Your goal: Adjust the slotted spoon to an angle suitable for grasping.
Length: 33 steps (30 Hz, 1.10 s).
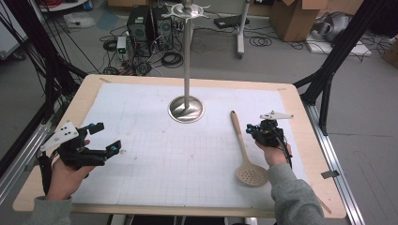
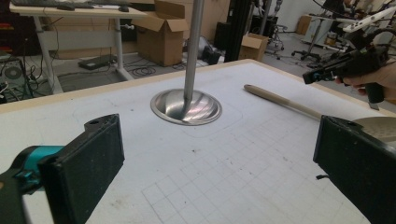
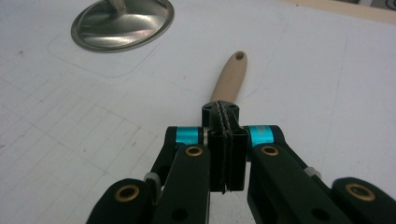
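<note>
Spoon (image 1: 244, 150) flat on worktop (image 1: 155, 164), right of stand (image 1: 187, 108). Right gripper (image 1: 253, 128) jaws pressed together beside handle (contact unclear). Left gripper (image 1: 104, 137) jaws spread, well apart.

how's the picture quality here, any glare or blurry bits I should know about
High view: even light, soft glare on the steel stand base. Left gripper view: the left gripper is blurred by closeness, while the wooden spoon stays fairly sharp. Right gripper view: the right gripper is crisp, its lower linkage soft.
</note>
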Each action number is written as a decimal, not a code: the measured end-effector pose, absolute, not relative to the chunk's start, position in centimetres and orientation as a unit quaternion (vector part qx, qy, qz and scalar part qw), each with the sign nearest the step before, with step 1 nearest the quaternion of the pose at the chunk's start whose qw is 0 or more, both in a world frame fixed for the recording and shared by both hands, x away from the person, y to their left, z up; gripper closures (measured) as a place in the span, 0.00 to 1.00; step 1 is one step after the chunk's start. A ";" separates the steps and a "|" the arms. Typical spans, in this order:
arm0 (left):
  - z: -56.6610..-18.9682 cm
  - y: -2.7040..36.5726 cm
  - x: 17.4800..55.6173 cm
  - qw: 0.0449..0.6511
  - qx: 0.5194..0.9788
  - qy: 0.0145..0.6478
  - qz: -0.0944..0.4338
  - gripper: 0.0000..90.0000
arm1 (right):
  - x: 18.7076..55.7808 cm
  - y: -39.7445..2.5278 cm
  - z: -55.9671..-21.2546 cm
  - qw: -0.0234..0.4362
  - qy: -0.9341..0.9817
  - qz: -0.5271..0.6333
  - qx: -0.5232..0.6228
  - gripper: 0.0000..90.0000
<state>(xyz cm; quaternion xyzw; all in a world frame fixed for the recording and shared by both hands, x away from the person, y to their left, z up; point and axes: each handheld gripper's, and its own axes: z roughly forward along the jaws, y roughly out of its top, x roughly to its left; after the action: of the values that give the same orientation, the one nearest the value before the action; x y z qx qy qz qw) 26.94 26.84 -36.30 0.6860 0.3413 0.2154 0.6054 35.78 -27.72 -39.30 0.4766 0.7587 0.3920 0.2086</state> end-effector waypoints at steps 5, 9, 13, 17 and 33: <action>-36.3 26.8 26.9 0.605 0.687 0.342 0.213 0.02 | 36.2 -27.3 -39.9 0.204 0.766 0.379 0.477 1.00; -36.4 26.8 26.9 0.604 0.689 0.341 0.212 0.02 | 36.7 -27.1 -40.5 0.196 0.766 0.372 0.486 1.00; -36.4 26.8 26.9 0.604 0.688 0.341 0.211 0.02 | 37.1 -27.0 -41.1 0.191 0.770 0.361 0.491 1.00; -36.6 26.8 26.9 0.603 0.689 0.343 0.210 0.02 | 37.5 -26.8 -41.7 0.183 0.774 0.350 0.495 1.00; -36.7 26.8 26.9 0.602 0.690 0.344 0.208 0.02 | 38.5 -26.5 -43.0 0.169 0.784 0.324 0.502 1.00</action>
<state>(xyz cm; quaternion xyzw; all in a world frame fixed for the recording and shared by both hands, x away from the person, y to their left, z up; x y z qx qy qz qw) 26.91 26.80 -36.74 0.6897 0.3441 0.2077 0.6023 38.48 -26.45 -43.00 0.5022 0.7837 0.3238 0.1695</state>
